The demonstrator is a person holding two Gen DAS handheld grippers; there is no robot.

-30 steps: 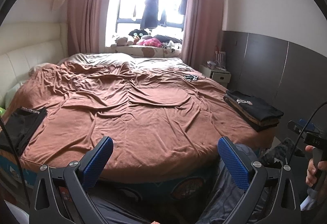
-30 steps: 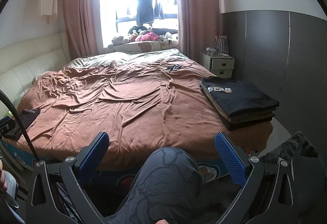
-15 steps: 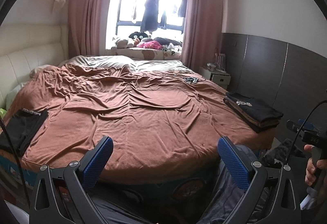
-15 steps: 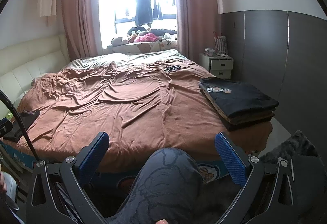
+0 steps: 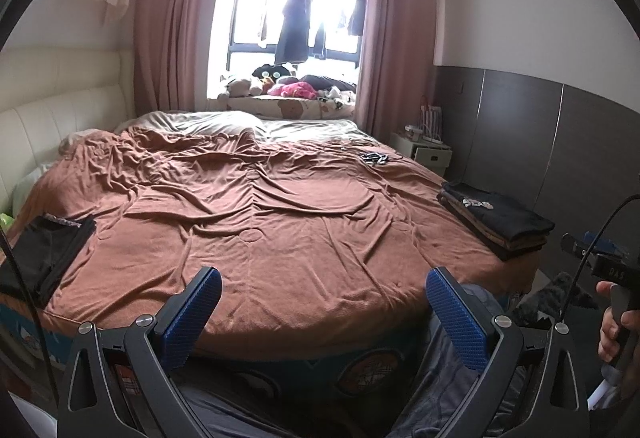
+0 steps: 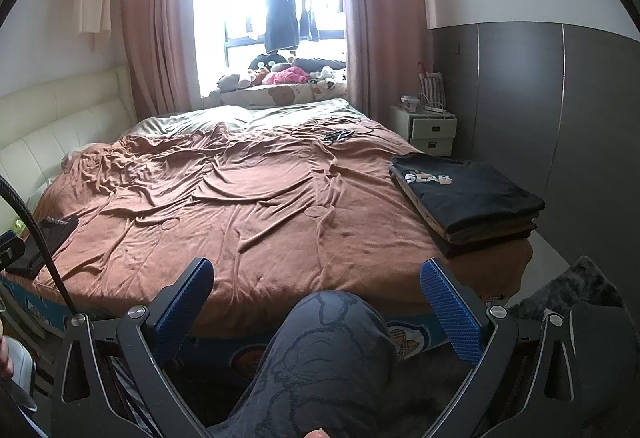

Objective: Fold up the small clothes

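Both grippers, left (image 5: pixel 320 312) and right (image 6: pixel 316 304), wide, empty; dark garment (image 5: pixel 42 252) far left on bed (image 5: pixel 280 222) (soft, limp, light): pinch an edge corner.

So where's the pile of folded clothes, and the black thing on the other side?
Folded pile (image 6: pixel 468 198), right wrist view, top black shirt.
Black garment (image 5: pixel 44 254), left wrist view, its middle.

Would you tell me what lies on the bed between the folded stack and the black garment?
Only bare, wrinkled brown blanket lies between the folded stack and the black garment, as the right wrist view shows.
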